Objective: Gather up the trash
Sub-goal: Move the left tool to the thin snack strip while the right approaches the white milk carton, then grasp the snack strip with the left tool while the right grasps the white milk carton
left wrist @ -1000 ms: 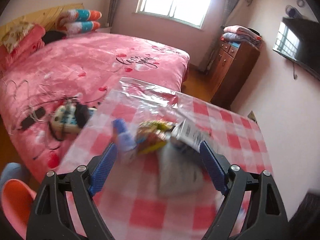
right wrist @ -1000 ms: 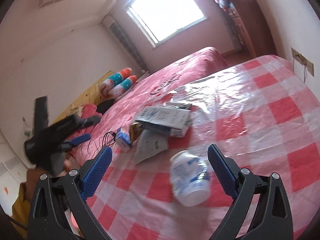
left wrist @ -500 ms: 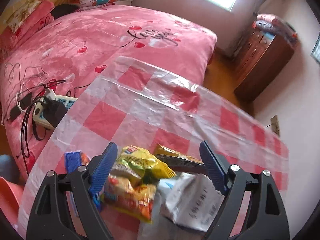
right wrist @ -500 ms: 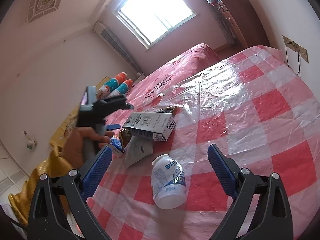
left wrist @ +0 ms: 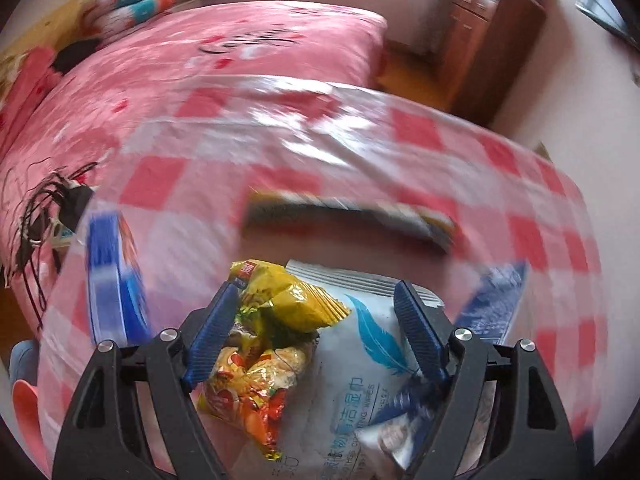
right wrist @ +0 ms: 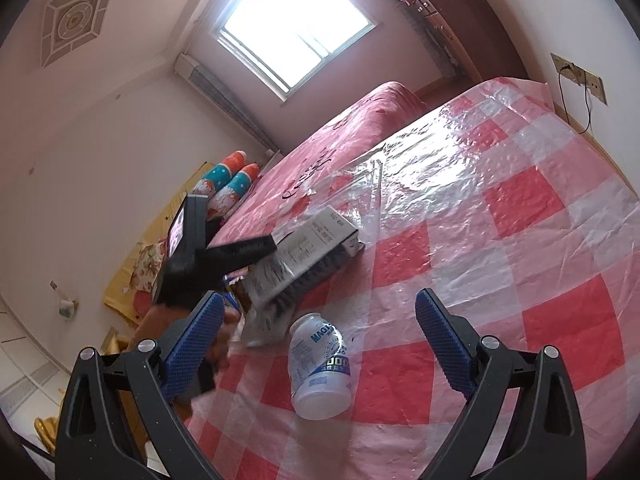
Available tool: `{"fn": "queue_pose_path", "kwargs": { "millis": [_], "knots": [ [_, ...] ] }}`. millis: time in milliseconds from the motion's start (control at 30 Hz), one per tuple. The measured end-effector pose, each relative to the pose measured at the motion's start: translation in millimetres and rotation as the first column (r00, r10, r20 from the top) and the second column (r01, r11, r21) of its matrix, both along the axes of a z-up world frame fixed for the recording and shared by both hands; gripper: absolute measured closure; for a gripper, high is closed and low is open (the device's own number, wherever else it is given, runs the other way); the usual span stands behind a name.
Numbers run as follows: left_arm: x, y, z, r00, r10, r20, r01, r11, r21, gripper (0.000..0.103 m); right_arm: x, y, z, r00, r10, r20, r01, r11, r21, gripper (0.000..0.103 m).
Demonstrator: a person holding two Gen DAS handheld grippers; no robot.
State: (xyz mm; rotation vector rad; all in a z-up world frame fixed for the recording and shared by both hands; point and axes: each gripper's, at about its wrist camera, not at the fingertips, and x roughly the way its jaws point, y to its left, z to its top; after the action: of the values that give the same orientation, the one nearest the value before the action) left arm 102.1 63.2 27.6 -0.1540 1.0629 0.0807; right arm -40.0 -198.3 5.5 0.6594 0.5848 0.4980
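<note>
A heap of trash lies on the red-checked table (left wrist: 168, 184). In the left wrist view, a crumpled yellow snack wrapper (left wrist: 280, 312) and a white wet-wipes pack (left wrist: 352, 384) sit between the blue pads of my left gripper (left wrist: 316, 292). Its jaws are closing and do not clamp either one. A blurred box (left wrist: 348, 216) lies beyond, and a small blue carton (left wrist: 108, 280) lies to the left. My right gripper (right wrist: 319, 300) stands open above a white plastic bottle (right wrist: 320, 368) lying on its side. The grey box (right wrist: 312, 244) lies farther back.
A pink bed (left wrist: 240, 52) with cables and a power strip (left wrist: 60, 208) borders the table's far side. A wooden dresser (left wrist: 488, 40) stands at the back right. A wall socket with a cord (right wrist: 576, 76) is beside the table. A person's hand (right wrist: 224, 344) shows low on the left.
My left gripper has dropped and tilted down onto the trash heap, so the wrapper and wipes pack now lie between its jaws. In the right wrist view it has moved in over the box.
</note>
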Motion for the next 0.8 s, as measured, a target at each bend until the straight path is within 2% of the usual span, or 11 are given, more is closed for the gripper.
{"fn": "queue_pose_path", "kwargs": {
  "millis": [200, 267, 367, 467, 600, 700, 800],
  "knots": [
    [-32, -34, 7, 0.984, -0.173, -0.031, 0.170, 0.983, -0.073, 0.023, 0, -7, -3, 1.000, -0.017, -0.009, 0.018, 1.000, 0.009, 0.008],
    [-33, -37, 13, 0.978, -0.206, -0.024, 0.204, 0.976, -0.072, 0.023, 0, -7, -3, 1.000, -0.018, -0.013, 0.018, 1.000, 0.010, 0.008],
    [-27, -39, 30, 0.969, -0.244, 0.040, 0.241, 0.969, 0.058, 0.023, 2, -7, -5, 1.000, -0.012, -0.020, 0.012, 1.000, 0.009, 0.008],
    [-8, -34, 36, 0.950, -0.305, 0.064, 0.287, 0.937, 0.199, 0.023, 3, -7, -7, 1.000, -0.006, -0.029, 0.006, 1.000, 0.011, 0.008],
    [22, -23, 29, 0.931, -0.362, 0.044, 0.343, 0.911, 0.231, 0.023, 6, -5, -8, 0.999, 0.003, -0.038, -0.002, 1.000, 0.010, 0.008],
    [39, -23, 18, 0.910, -0.416, -0.006, 0.402, 0.877, 0.263, 0.023, 7, -4, -8, 0.999, 0.010, -0.041, -0.010, 1.000, 0.008, 0.008],
    [46, -23, 13, 0.887, -0.461, -0.013, 0.447, 0.852, 0.271, 0.023, 9, -2, -9, 0.999, 0.014, -0.047, -0.014, 1.000, 0.010, 0.008]
  ]
}}
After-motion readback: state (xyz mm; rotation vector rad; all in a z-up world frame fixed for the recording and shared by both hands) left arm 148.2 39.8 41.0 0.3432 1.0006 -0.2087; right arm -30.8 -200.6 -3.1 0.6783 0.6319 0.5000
